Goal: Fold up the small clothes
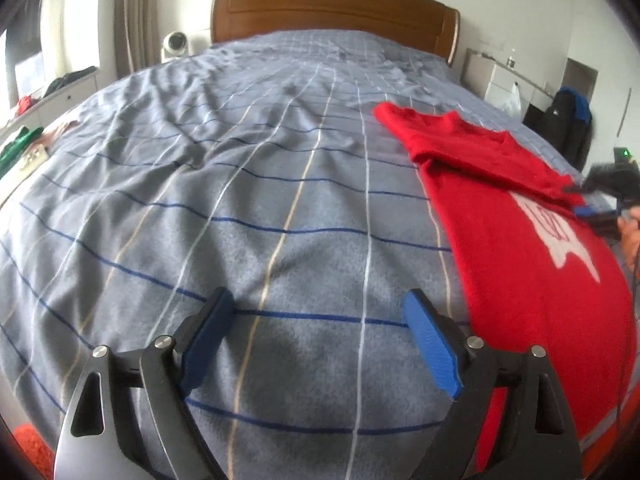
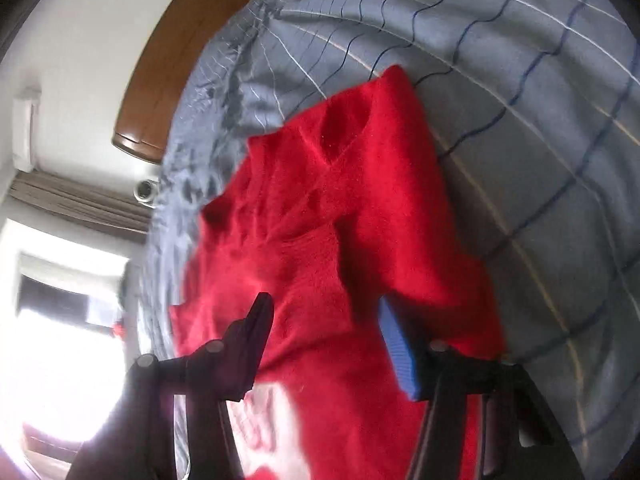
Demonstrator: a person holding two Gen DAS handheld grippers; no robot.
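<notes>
One red sweater (image 1: 532, 264) w/ a white graphic lies on the bed (image 1: 240, 208), along its right edge as the left wrist cam sees it, neck end toward the wooden headboard (image 1: 332, 8); one sleeve is folded across the body. Bedcover is grey-blue w/ a line grid, rumpled near the headboard.

Two hand-held grippers. Left hand-held gripper (image 1: 320, 340) sits over bare cover near the foot edge, just beside the sweater, jaws wide, nothing btwn them. Right hand-held gripper (image 2: 328, 344) is over the sweater's lower body, jaws about half apart, red knit showing btwn the two blue pads (image 2: 398, 352); pic is blurred, can't tell if the pads touch the fabric.
</notes>
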